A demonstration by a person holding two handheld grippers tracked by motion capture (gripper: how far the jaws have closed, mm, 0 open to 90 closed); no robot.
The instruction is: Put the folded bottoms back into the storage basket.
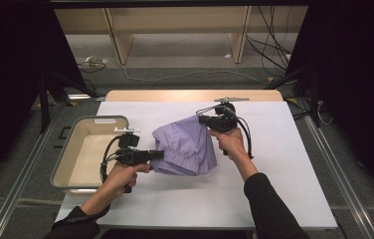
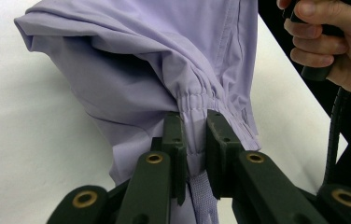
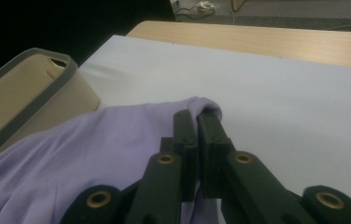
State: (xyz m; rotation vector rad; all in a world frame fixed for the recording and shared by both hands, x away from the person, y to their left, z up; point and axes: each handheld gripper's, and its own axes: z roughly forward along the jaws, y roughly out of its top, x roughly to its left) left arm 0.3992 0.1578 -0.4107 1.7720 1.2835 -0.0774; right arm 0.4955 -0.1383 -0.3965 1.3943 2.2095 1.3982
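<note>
Both claws – left claw (image 1: 159, 155), right claw (image 1: 201, 119) – clamp the lilac garment (image 1: 185, 144) (no label legible).

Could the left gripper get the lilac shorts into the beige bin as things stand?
Probably yes. The left gripper is shut on the lilac shorts at the elastic waistband, right beside the open beige bin; but the right gripper also clamps the cloth and would have to follow or let go.
</note>
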